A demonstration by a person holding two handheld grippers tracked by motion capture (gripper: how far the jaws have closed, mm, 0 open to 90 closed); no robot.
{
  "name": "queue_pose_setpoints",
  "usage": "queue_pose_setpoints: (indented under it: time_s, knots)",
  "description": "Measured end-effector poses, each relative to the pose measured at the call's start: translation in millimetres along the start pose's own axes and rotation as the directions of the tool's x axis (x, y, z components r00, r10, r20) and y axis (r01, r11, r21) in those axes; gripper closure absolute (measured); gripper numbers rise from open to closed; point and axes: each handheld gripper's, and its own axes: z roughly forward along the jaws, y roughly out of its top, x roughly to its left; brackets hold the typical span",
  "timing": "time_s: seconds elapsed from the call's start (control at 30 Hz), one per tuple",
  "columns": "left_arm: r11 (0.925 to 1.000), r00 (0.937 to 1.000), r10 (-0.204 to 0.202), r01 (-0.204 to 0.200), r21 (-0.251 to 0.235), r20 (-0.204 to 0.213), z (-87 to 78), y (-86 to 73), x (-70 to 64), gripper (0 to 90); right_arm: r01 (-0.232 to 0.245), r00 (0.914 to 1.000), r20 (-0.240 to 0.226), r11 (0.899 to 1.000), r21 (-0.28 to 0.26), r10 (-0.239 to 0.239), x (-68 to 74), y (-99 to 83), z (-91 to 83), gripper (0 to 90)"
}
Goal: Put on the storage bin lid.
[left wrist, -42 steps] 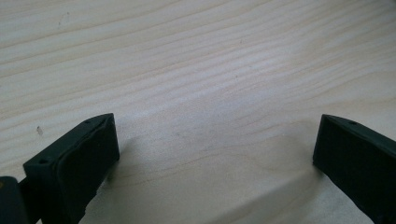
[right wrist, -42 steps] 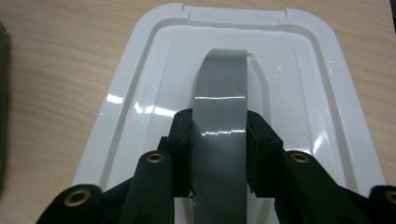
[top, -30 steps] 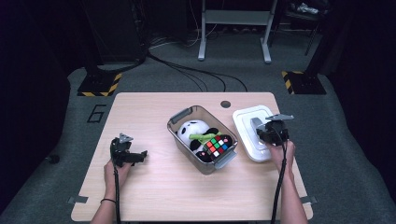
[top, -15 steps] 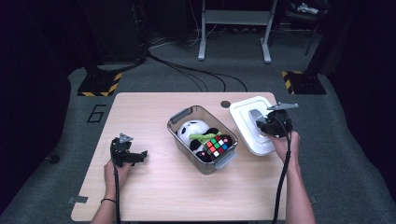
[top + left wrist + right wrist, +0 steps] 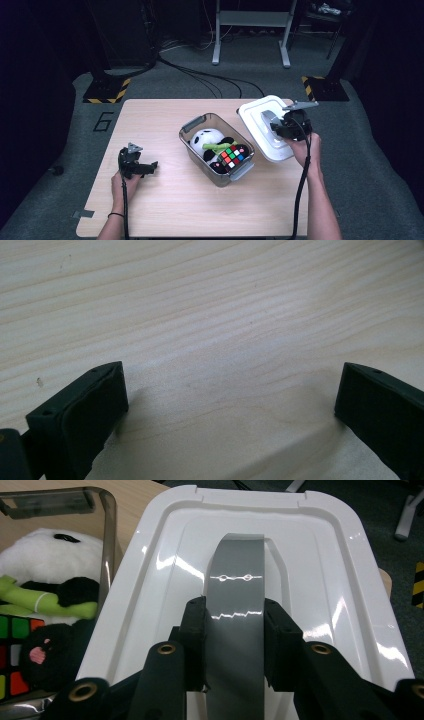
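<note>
The white plastic lid [image 5: 320,605] was gripped by the right gripper [image 5: 234,645], its jaws closed on the grey tape handle [image 5: 235,575] across the lid's middle. The lid was seen tilted at the right edge of the pale wooden table [image 5: 165,210], partly overhanging it, just beside the clear plastic bin [image 5: 192,125]. The bin held a panda plush toy [image 5: 207,140] and a colourful puzzle cube [image 5: 231,157]. The left gripper [image 5: 142,167] was rested low on bare tabletop near the left edge, jaws spread wide, nothing between them. Open wood was left between it and the bin.
</note>
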Motion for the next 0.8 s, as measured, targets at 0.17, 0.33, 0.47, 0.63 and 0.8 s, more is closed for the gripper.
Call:
queue_pose_setpoints:
  time_s: [0.17, 0.33, 0.47, 0.63, 0.8]
  knots:
    - [1.0, 1.0, 0.0, 0.0, 0.002, 0.002, -0.3, -0.2, -0.3, 0.2, 0.015, 0.9997, -0.018, 1.0, -0.004, -0.015, 7.7, 11.3, -6.7, 67.2]
    - [1.0, 1.0, 0.0, 0.0, 0.001, 0.003, -0.3, -0.4, -0.5, 0.2, 0.048, 0.9978, -0.047, 0.999, 0.006, -0.048, 20.2, 21.0, -11.1, 67.2]
    - [1.0, 1.0, 0.0, 0.0, 0.001, 0.003, -0.3, -0.4, -0.5, 0.2, 0.068, 0.9955, -0.067, 0.998, 0.006, -0.067, 28.5, 27.5, -11.2, 67.2]
    - [1.0, 1.0, 0.0, 0.0, 0.001, 0.003, -0.4, -0.3, -0.4, 0.2, 0.084, 0.9925, -0.09, 0.996, 0.003, -0.083, 38.7, 35.1, -9.9, 67.2]
    - [1.0, 1.0, 0.001, -0.001, 0.001, 0.003, -0.4, -0.4, -0.5, 0.2, 0.101, 0.9896, -0.103, 0.995, 0.008, -0.1, 48.9, 41.3, -7.0, 67.2]
